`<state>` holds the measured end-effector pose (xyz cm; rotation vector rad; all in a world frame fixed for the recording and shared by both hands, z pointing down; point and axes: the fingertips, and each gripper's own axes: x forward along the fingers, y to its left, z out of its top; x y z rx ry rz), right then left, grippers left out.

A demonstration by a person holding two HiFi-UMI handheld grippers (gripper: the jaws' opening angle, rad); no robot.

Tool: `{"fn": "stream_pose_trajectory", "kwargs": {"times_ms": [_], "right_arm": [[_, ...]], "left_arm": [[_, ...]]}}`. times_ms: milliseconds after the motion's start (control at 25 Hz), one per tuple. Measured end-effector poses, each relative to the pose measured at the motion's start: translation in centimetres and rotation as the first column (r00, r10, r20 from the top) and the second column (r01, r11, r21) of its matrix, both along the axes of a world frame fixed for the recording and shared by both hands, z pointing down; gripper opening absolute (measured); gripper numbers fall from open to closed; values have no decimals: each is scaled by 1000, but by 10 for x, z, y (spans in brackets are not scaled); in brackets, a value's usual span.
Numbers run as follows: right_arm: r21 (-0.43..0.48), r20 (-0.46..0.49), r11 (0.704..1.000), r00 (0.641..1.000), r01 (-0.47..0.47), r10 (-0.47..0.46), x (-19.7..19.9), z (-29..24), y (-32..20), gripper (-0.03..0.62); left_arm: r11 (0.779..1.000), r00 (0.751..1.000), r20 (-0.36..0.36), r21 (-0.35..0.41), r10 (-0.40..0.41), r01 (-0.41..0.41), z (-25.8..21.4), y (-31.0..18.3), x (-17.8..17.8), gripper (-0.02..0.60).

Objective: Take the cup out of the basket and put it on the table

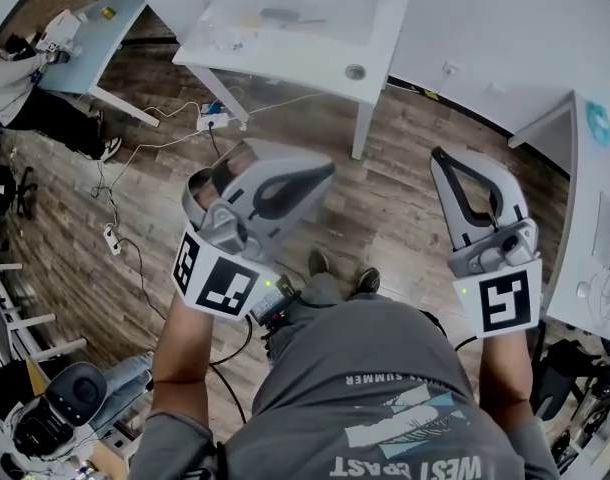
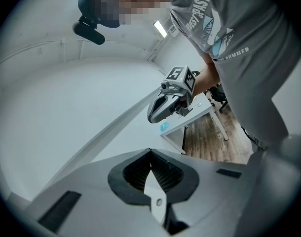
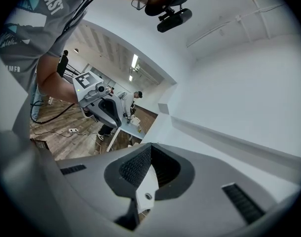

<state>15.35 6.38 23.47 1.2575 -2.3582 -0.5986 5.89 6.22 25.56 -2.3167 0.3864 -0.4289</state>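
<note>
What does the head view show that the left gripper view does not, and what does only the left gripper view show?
Only the head view: a power strip with cables on the floor, and the person's shoes.
Only the left gripper view: the head camera and a ceiling light.
Both: the left gripper, the right gripper, the grey shirt and the wooden floor.

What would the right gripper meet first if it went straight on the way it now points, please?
Probably the white wall: the right gripper points roughly level at it, with nothing between, though depth is unclear.
</note>
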Motion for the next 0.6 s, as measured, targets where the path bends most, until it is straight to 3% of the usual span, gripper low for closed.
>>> {"fn": "stream_pose_trajectory", "kwargs": {"times_ms": [400,600], "right_arm": [[23,-34,997,997,-72,73,-45,-7,-50,11],[13,-48,994,992,-112,112,-37,-7,-69,11]], "left_arm": [[998,996,-55,9,64,-64,-4,-56,-46,9],[996,993,-69,-3,91,-91,-2,-80,-40,9]]}}
